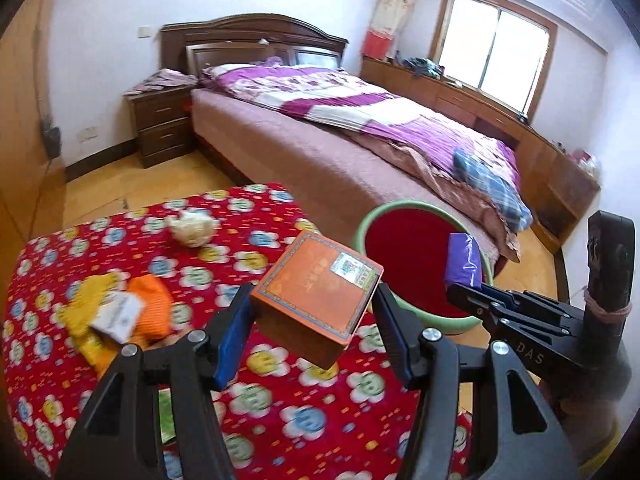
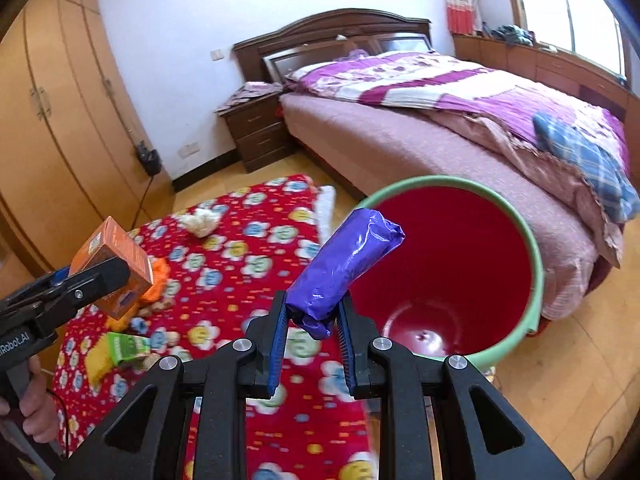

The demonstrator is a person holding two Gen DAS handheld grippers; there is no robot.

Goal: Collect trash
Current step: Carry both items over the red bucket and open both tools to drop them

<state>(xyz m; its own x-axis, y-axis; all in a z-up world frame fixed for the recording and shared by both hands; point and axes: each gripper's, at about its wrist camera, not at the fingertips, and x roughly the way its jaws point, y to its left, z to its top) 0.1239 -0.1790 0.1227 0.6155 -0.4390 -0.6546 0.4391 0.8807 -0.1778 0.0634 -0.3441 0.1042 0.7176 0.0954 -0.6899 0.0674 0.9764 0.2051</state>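
The left gripper (image 1: 314, 312) is nearest in the left wrist view. Its two blue pads press on the sides of an orange box (image 1: 316, 292), which is lifted above the red flowered cloth (image 1: 280, 408) and tilted, with one corner pointing down. In the right wrist view the right gripper (image 2: 312, 320) is clamped on the lower end of a purple packet (image 2: 344, 264). The packet stands up between the jaws and leans toward 1 o'clock, in front of the bucket's open mouth.

On the cloth, at about 9 o'clock from the orange box in the left wrist view, lies a yellow and orange cloth heap (image 1: 116, 312) with a white paper (image 1: 116, 316) on top of it. A green carton (image 2: 128, 346) lies at 8 o'clock from the purple packet in the right wrist view, near the edge of the heap. Farther on the cloth, at 11 o'clock, is a crumpled white tissue (image 1: 192, 230).

The red bucket (image 2: 536, 264) with a green rim stands on the wooden floor at 2 o'clock, just beside the cloth. Its inside looks bare, except for small dark marks on the bottom. A hand (image 2: 38, 412) holds the handle of the left gripper at the left edge.

Behind all this is a bed (image 1: 320, 152) with a purple quilt, then a dark nightstand (image 1: 160, 128) at 11 o'clock.
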